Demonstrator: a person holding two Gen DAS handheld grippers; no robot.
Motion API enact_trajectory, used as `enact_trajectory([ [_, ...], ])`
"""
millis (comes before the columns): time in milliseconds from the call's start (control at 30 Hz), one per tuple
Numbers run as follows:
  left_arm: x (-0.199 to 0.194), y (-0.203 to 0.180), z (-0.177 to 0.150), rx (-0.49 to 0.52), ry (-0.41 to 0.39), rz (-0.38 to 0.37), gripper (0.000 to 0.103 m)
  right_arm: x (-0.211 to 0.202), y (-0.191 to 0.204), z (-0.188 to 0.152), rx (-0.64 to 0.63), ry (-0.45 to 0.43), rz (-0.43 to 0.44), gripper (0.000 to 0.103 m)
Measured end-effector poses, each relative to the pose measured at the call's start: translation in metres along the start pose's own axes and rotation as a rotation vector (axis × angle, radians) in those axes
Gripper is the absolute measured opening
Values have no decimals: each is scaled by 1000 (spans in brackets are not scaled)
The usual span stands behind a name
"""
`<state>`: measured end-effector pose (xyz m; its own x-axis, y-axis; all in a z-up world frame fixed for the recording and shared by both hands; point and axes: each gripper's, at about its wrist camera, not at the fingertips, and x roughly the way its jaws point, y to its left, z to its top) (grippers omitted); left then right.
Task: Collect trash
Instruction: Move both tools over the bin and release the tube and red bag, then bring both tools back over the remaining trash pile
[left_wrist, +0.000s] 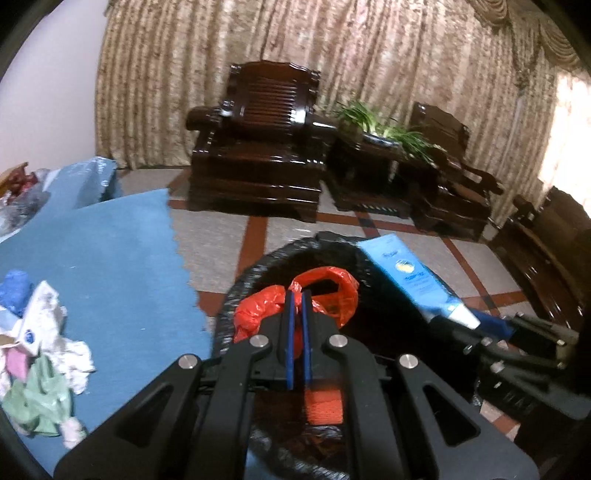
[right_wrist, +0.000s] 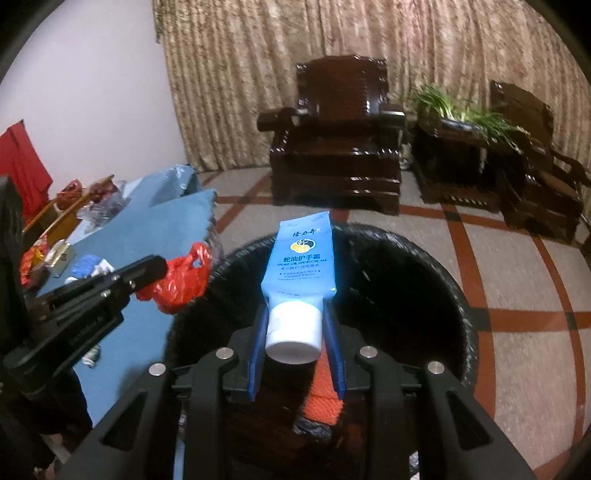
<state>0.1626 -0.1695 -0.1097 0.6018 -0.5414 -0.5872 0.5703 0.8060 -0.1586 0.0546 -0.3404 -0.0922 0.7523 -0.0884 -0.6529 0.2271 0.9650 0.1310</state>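
Observation:
My left gripper (left_wrist: 298, 295) is shut on a crumpled red plastic bag (left_wrist: 258, 310) and holds it over the black-lined trash bin (left_wrist: 255, 273). My right gripper (right_wrist: 293, 314) is shut on the white cap end of a blue hand cream tube (right_wrist: 301, 258), held over the same bin (right_wrist: 424, 266). The tube also shows at the right of the left wrist view (left_wrist: 410, 277). The left gripper with the red bag (right_wrist: 184, 277) shows at the left of the right wrist view. An orange item (right_wrist: 321, 398) lies inside the bin.
A table with a blue cloth (left_wrist: 118, 251) stands left of the bin and carries a pile of crumpled paper and wrappers (left_wrist: 40, 354). Dark wooden armchairs (left_wrist: 258, 140) and a plant stand (left_wrist: 373, 147) line the curtain wall across the tiled floor.

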Motion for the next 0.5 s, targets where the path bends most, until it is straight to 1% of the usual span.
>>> enact_trajectory([
  [33, 3, -2, 0, 0, 6, -14, 10, 3, -2, -1, 3, 8, -2, 30],
  [67, 5, -2, 0, -6, 11, -22, 25, 6, -5, -4, 4, 25, -3, 30],
  [100, 6, -1, 1, -13, 11, -26, 47, 7, -5, -6, 4, 29, -8, 31],
  [133, 4, 0, 1, -20, 2, -21, 55, 8, -7, -7, 6, 30, -16, 37],
  [167, 3, 2, 1, -21, -5, -16, 59, 8, -9, -8, 7, 31, -21, 41],
  [233, 1, 6, 1, -19, -10, -1, 61, 6, -11, -10, 10, 25, -32, 54],
  [267, 0, 8, 2, -21, -12, 7, 61, 4, -11, -11, 13, 20, -37, 57],
  [333, -4, 13, 3, -32, -18, 33, 68, 3, -11, -10, 16, 8, -42, 72],
  [367, -8, 16, 3, -37, -23, 45, 70, 0, -11, -9, 16, -5, -45, 76],
  [400, -12, 20, 4, -43, -29, 59, 75, -1, -10, -8, 14, -12, -47, 82],
  [433, -16, 24, 4, -47, -35, 73, 77, -2, -10, -7, 13, -19, -47, 87],
  [500, -26, 33, 3, -57, -45, 104, 86, -5, -7, -4, 12, -33, -46, 92],
])
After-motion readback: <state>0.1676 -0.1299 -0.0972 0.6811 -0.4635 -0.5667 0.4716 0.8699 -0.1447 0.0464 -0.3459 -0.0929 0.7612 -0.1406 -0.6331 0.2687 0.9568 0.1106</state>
